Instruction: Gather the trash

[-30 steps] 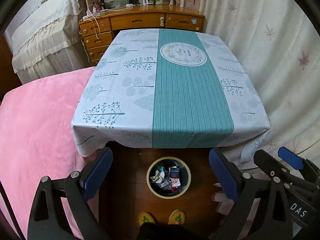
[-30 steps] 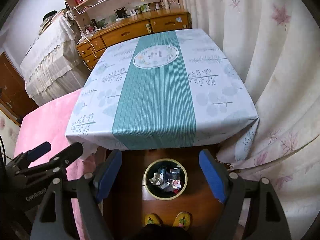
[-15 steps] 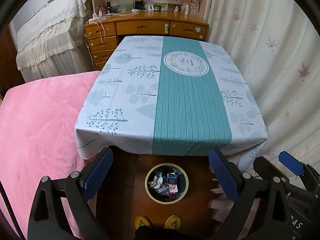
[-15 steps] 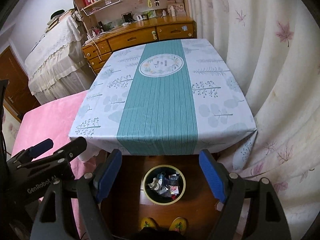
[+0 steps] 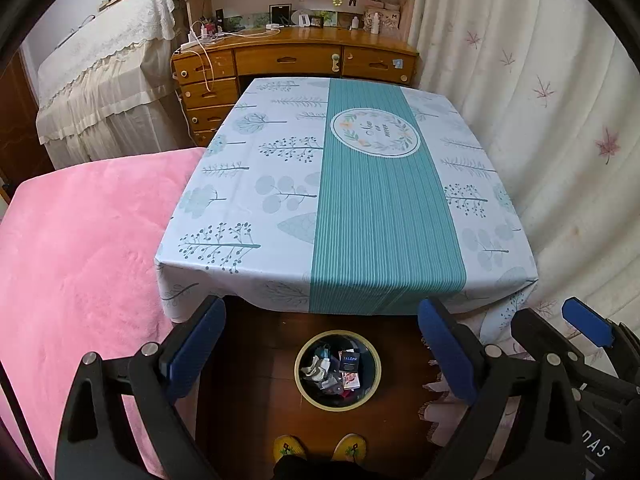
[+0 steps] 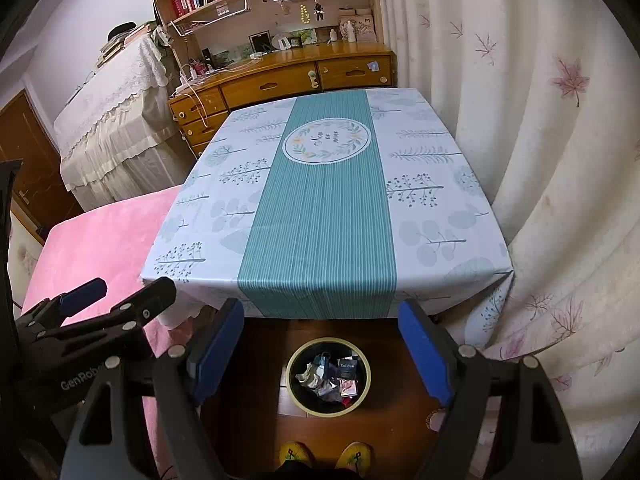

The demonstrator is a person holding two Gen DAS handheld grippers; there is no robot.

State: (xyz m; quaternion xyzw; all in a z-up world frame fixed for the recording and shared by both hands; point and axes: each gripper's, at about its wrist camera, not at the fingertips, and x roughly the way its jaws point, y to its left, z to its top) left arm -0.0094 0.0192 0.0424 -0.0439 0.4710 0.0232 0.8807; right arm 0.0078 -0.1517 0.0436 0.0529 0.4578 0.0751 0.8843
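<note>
A round dark bin with a yellow rim stands on the wooden floor in front of the table. Crumpled paper, wrappers and a small dark packet lie inside it. My left gripper hangs high above the bin, open, nothing between its blue pads. My right gripper is likewise open and empty above the bin. The table wears a pale blue and teal cloth with nothing lying on it. Each gripper shows at the edge of the other's view.
A pink blanket covers a bed on the left. Cream curtains hang close on the right. A wooden desk with drawers and shelves stands behind the table. Yellow slippers of the person are below the bin.
Both grippers have risen and tilted up. The table and bin have slid lower in view, and more of the desk and shelves shows. Both stay open and empty.
</note>
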